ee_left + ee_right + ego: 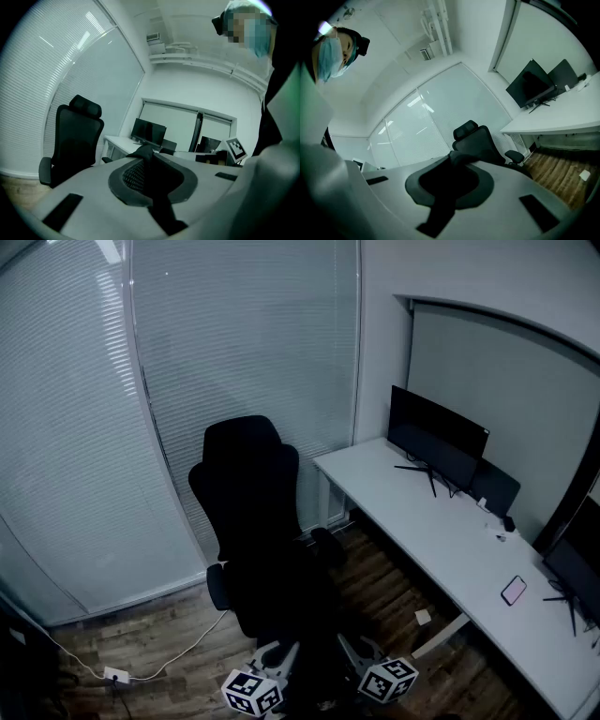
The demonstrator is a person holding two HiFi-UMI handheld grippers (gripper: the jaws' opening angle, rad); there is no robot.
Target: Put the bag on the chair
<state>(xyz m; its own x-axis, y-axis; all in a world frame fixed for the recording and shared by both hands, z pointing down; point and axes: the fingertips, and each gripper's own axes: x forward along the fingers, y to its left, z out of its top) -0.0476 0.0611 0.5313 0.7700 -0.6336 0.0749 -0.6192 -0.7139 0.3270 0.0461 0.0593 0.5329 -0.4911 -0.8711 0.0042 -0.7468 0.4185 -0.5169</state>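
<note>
A black office chair (pixel 246 498) stands in the middle of the head view, facing me, in front of the blinds. My left gripper (pixel 279 654) and right gripper (pixel 354 650) are low at the bottom edge, just in front of the chair's seat. A dark mass, the black bag (pixel 319 679), hangs between them and is hard to tell from the seat. In the left gripper view the gripper (pixel 145 152) is shut on a black bag strap (pixel 157 197), with the chair (pixel 77 140) to its left. The right gripper (pixel 457 159) pinches black strap fabric (pixel 440 206) too, and the chair (pixel 480 143) shows beyond it.
A long white desk (pixel 441 540) runs along the right wall with a monitor (pixel 436 442), a second monitor (pixel 577 568) and a phone (pixel 513 590). A power strip (pixel 115 675) with its cable lies on the wood floor at left. A glass wall with blinds (pixel 234 343) stands behind the chair.
</note>
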